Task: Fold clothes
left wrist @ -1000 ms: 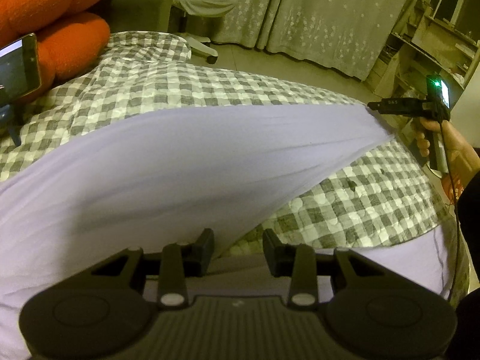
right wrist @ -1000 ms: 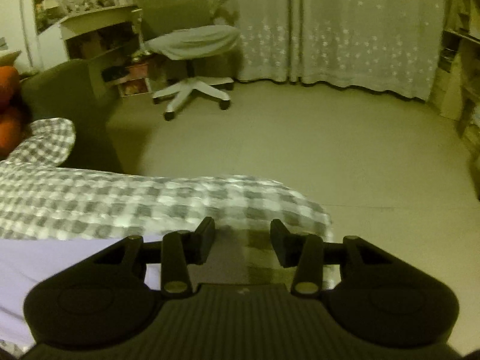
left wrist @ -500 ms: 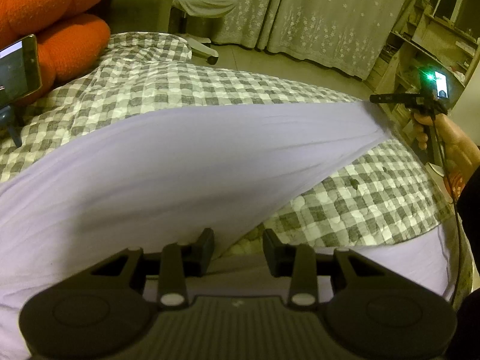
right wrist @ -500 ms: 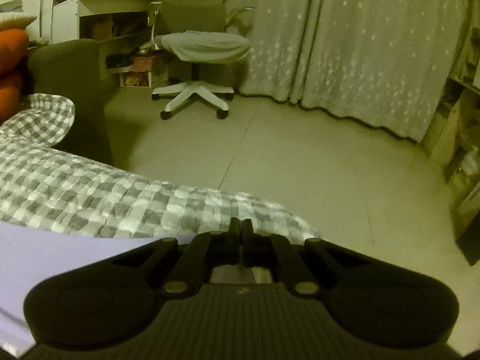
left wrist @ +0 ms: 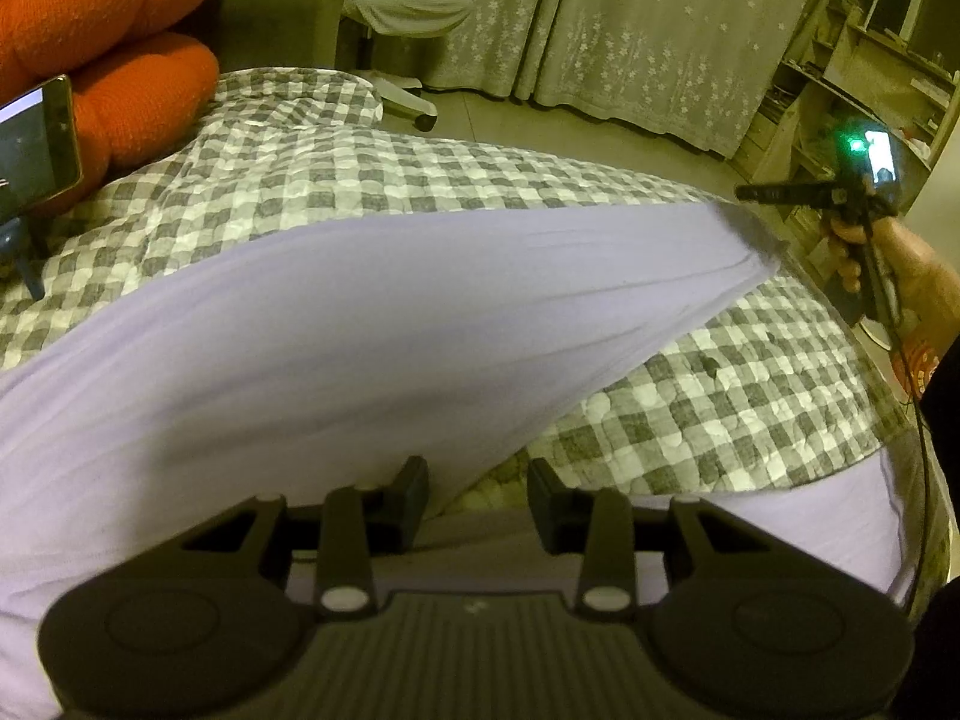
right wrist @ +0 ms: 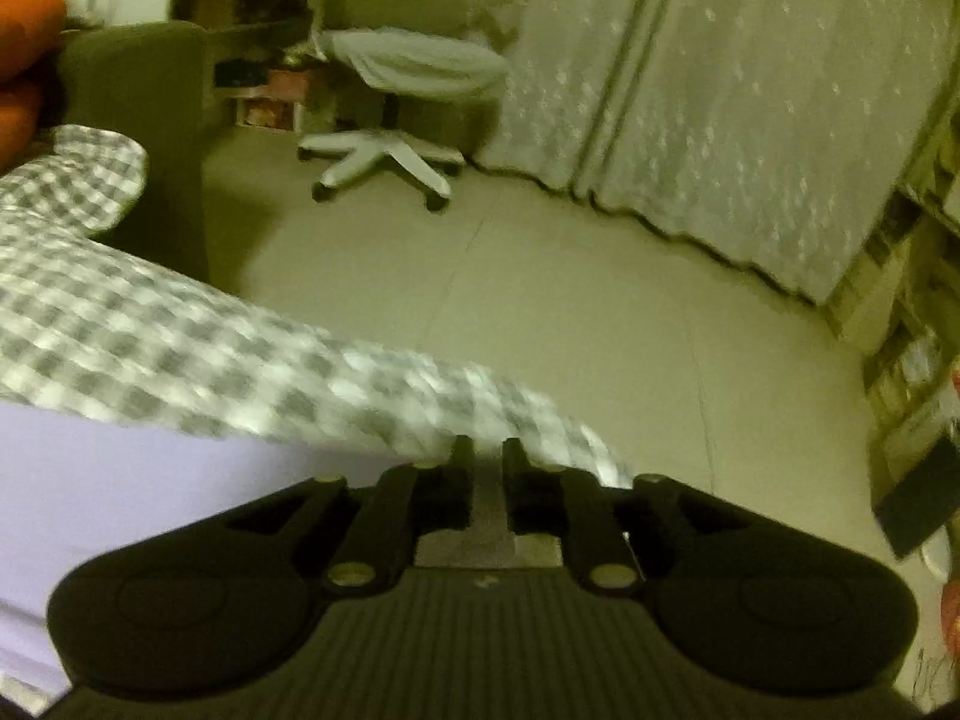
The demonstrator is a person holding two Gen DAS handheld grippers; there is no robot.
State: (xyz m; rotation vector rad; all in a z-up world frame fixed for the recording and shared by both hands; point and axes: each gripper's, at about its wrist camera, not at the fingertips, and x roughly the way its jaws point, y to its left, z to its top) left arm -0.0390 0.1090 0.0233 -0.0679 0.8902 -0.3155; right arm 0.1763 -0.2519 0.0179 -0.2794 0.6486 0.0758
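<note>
Surroundings, left wrist view: orange cushions [left wrist: 114, 30] upper left, phone on stand [left wrist: 36, 147] at left edge, curtain [left wrist: 648, 30] along top, shelving [left wrist: 852, 78] upper right. Checked quilt [left wrist: 420, 168] covers the bed. Lavender garment [left wrist: 336, 336] spans frame centre, lifted off the quilt and blocking most of it.

Left gripper [left wrist: 477, 495]: jaws wide apart, nothing between them; garment edge just beside the left finger.

Right gripper [right wrist: 487, 465]: jaws narrow, a grey-white strip pinched between them; cannot tell if it's the garment. Left view shows this gripper upper right w/ green LED, hand [left wrist: 888, 258] on grip, at the garment's corner. Right view only: office chair [right wrist: 396, 114], floor [right wrist: 600, 312]; quilt blurred.
</note>
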